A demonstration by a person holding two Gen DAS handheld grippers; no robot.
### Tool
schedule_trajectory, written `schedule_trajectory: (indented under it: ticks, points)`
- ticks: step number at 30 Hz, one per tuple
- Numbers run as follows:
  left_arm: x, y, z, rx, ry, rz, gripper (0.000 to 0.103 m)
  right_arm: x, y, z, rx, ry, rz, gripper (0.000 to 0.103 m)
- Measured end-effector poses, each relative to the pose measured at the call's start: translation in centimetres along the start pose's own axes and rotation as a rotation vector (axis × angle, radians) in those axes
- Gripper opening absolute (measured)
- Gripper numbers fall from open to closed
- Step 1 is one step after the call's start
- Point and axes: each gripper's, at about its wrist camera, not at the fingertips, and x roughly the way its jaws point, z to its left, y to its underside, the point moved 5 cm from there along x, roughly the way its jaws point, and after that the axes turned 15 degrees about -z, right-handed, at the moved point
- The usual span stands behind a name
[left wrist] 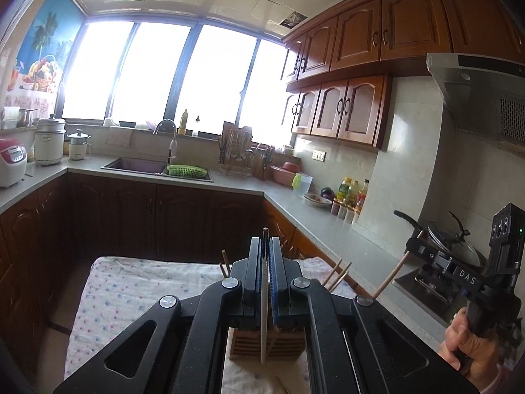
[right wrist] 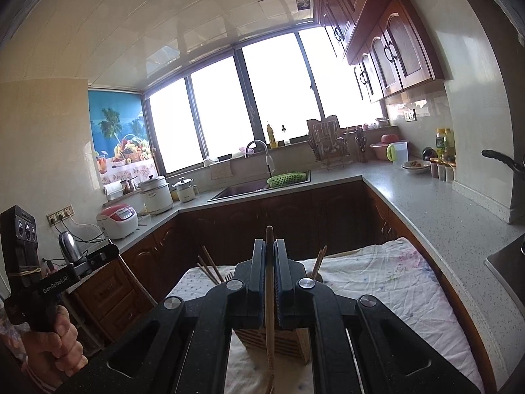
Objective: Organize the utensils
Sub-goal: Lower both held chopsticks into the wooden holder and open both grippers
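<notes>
Left tongs (left wrist: 265, 262) clamped on upright white chopstick (left wrist: 263, 321) — right tongs (right wrist: 269, 259) on wooden one (right wrist: 269, 312) — slatted wooden holder (left wrist: 267, 344) directly below both.

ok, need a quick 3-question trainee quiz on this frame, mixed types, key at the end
1. True or false: the left gripper is shut on a pale, slim utensil.
2. Multiple choice: what does the right gripper hold? A) a metal ladle B) a wooden chopstick C) nothing
3. Short answer: what stands on the floral cloth just below both grippers?

Key
1. True. The utensil has a dark tip and sits clamped between the pads.
2. B.
3. A slatted wooden utensil holder, with a few chopsticks sticking up from it.
</notes>
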Motion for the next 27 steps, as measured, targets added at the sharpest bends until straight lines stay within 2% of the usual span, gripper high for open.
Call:
schedule_trajectory:
  ticks: [5, 10, 13, 20, 27]
  points:
    - [4.3, 0.5, 0.8, -0.016, -0.022, -0.016, 0.002, 2.9, -1.8, -0.6, 0.008, 0.021, -0.046, 0.005]
    - [8.2, 3.2, 2.0, -0.055, -0.055, -0.006, 0.002, 5.4, -1.4, -1.8, 0.017, 0.05, -0.05, 0.005]
    - [10.2, 5.4, 2.8, -0.067, -0.072, 0.019, 0.002, 6.3, -0.1, -2.6, 0.022, 0.062, -0.034, 0.005]
    - [12.3, 9.8, 3.4, -0.075, -0.079, 0.081, 0.002, 7.6, 4.7, -4.1, 0.037, 0.089, 0.038, 0.005]
    - [12.7, 11.4, 4.8, -0.093, -0.086, 0.128, 0.003, 8.4, 7.8, -4.8, 0.059, 0.099, 0.109, 0.005]
